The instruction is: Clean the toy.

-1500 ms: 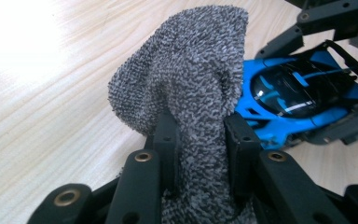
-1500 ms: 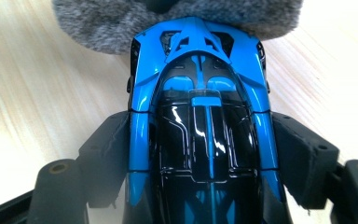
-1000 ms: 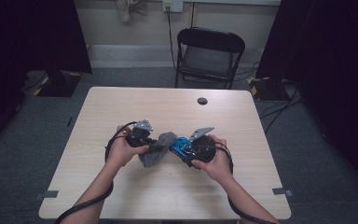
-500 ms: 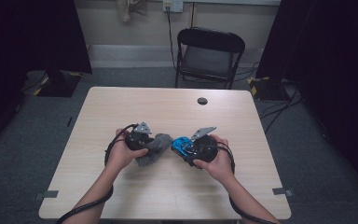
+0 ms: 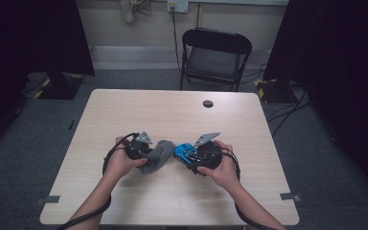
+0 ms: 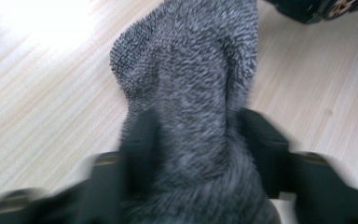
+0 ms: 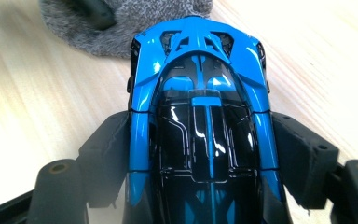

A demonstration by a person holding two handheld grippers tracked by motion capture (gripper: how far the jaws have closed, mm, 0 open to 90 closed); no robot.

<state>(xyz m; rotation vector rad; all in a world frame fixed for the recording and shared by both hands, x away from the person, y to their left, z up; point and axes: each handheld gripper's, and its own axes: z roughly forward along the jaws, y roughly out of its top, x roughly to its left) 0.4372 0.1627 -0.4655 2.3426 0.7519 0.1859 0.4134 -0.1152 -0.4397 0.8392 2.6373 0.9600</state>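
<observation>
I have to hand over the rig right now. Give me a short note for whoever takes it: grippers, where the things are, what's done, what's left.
Left gripper: shut on the grey sock, held just above the table.
Right gripper: shut on the blue toy car, jaws on its two sides.
Position: car nose at the sock's edge, near the middle front of the table.
Done: both things gripped and brought together.
Left: probably getting the car into the sock; it's still outside.

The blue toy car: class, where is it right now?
In the high view the blue toy car sits clamped in the right tool, near the table's front middle, just right of the grey cloth.
</observation>
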